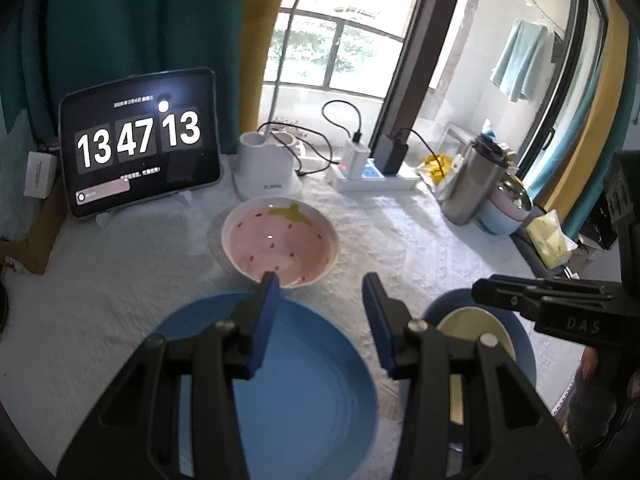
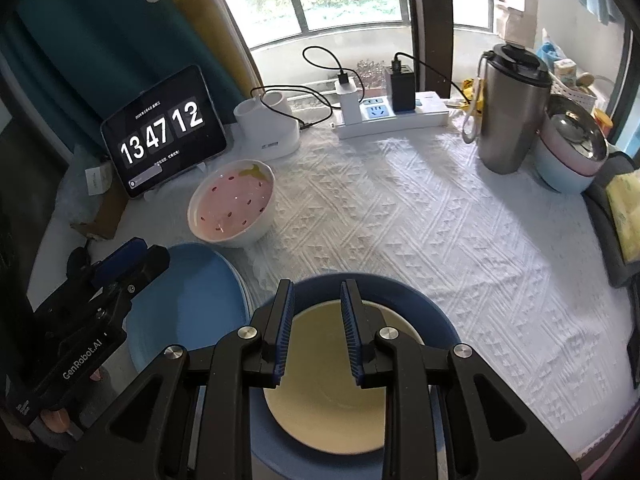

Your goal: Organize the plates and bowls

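My left gripper (image 1: pixel 321 282) hangs open above a light blue plate (image 1: pixel 312 380), its jaws holding nothing. Just beyond the plate sits a white bowl with a pink strawberry inside (image 1: pixel 280 240). To the right, a cream bowl (image 1: pixel 468 324) rests inside a darker blue dish (image 1: pixel 524 344). In the right wrist view, my right gripper (image 2: pixel 317 290) hovers over that cream bowl (image 2: pixel 332 360). Its jaws are narrowly apart and grip nothing. The dish rim (image 2: pixel 436 320) circles the bowl. The left gripper (image 2: pixel 132 256) shows over the light blue plate (image 2: pixel 192 300), and the strawberry bowl (image 2: pixel 236 204) lies behind.
A tablet clock (image 2: pixel 164 128) and a white lamp base (image 2: pixel 268 128) stand at the back left. A power strip (image 2: pixel 392 116) with chargers lies at the back. A steel flask (image 2: pixel 508 112) and stacked bowls (image 2: pixel 572 152) stand at the right. The white tablecloth (image 2: pixel 420 232) covers the table.
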The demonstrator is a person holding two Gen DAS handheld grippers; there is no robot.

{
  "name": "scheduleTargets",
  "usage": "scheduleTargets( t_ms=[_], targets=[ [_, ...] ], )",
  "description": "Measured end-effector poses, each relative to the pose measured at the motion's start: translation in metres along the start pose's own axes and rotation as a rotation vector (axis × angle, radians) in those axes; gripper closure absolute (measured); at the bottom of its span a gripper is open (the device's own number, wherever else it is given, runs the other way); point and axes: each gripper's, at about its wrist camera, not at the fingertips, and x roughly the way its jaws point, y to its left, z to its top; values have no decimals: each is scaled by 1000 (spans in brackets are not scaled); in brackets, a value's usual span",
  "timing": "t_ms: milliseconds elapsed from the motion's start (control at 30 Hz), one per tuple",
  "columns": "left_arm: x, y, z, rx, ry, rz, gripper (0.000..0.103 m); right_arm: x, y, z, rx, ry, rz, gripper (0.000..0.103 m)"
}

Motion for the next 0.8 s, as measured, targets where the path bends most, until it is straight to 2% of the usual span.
scheduleTargets(
  t_ms=[800],
  targets=[
    [46,59,21,-89,41,34,58,67,29,46,-38,66,11,77]
  ],
)
